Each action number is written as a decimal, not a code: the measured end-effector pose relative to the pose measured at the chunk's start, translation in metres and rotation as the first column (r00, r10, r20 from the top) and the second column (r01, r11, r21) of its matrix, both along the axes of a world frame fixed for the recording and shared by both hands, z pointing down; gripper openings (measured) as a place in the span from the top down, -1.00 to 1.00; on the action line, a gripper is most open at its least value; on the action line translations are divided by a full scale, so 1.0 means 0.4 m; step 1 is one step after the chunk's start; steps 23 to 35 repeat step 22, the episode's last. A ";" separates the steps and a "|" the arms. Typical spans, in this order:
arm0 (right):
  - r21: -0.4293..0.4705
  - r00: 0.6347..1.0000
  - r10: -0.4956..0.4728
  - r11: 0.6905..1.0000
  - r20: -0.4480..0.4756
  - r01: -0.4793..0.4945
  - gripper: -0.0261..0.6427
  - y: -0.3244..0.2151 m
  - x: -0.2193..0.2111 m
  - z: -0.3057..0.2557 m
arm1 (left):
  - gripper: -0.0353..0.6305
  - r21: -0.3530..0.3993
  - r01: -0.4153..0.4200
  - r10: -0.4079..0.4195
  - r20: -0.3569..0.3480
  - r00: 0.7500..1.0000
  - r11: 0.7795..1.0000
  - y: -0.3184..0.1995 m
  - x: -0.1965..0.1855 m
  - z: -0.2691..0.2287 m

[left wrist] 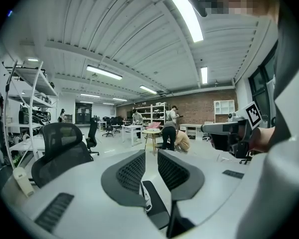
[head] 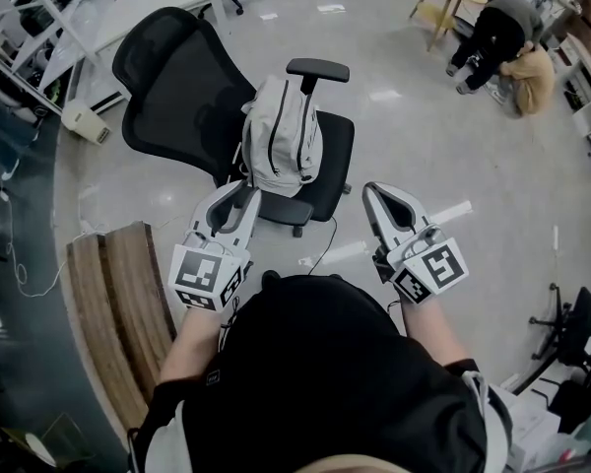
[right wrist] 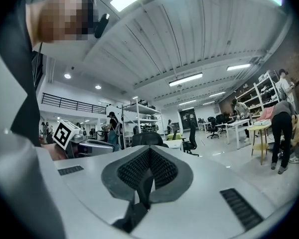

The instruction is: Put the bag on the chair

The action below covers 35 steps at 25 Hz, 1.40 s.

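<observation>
The grey bag (head: 281, 136) stands upright on the seat of the black chair (head: 172, 87), touching neither of our grippers. Both are on the near side of it. Our left gripper (head: 238, 193) is by the seat's near left edge, its jaws a narrow gap apart with nothing between them. Our right gripper (head: 377, 197) is off to the seat's right over the floor (head: 424, 116), its jaws pressed together and empty.

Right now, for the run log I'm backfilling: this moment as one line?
bag: upright on chair seat | left gripper: jaws slightly apart, empty | right gripper: shut, empty | status: bag placed
</observation>
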State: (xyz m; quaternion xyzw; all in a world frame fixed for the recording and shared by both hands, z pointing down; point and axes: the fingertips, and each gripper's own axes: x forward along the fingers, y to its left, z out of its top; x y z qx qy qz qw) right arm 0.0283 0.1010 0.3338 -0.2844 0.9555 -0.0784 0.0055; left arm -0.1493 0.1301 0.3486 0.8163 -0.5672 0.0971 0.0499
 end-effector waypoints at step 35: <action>-0.015 1.000 -0.005 1.000 -0.001 0.005 0.84 0.004 -0.049 0.014 | 0.66 -0.009 0.018 -0.018 -0.005 1.000 1.000 0.017 -0.054 0.011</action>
